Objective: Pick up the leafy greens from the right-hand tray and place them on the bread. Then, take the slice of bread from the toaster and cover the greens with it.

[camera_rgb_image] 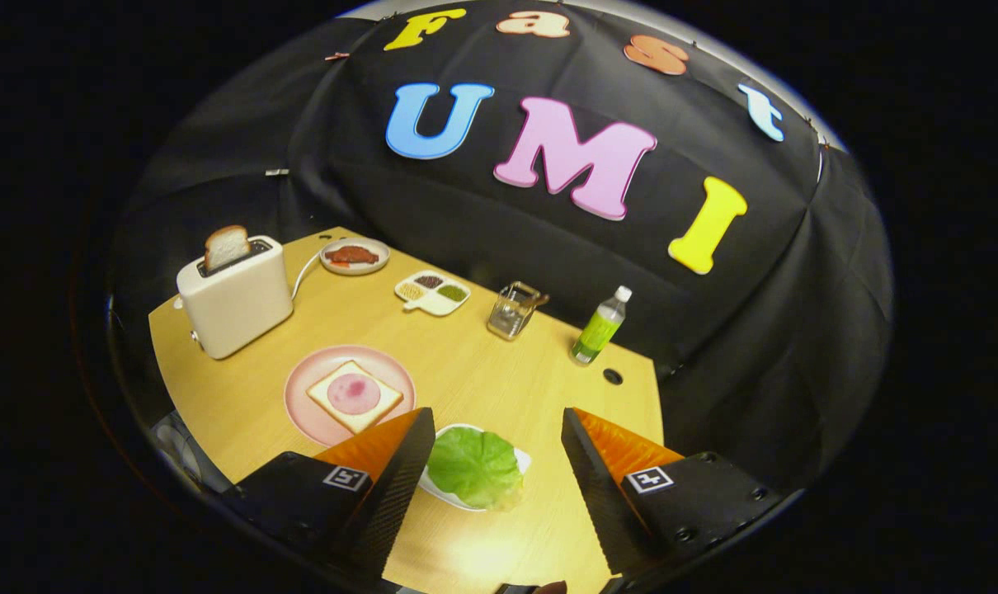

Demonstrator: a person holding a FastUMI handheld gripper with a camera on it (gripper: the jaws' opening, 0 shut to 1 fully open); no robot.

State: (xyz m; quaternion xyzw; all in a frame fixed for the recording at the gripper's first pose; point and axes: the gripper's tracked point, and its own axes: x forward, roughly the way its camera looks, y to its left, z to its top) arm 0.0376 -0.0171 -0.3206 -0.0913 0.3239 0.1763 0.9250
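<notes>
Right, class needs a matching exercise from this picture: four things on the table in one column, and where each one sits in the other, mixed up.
Things:
1. leafy greens
2. upright bread slice
3. bread with a pink round
4. green bottle

Places:
A. on the pink plate
B. in the toaster
C. standing by the black cloth wall
D. on the white tray between the open fingers

Pairs: 1-D, 2-B, 3-A, 4-C
</notes>
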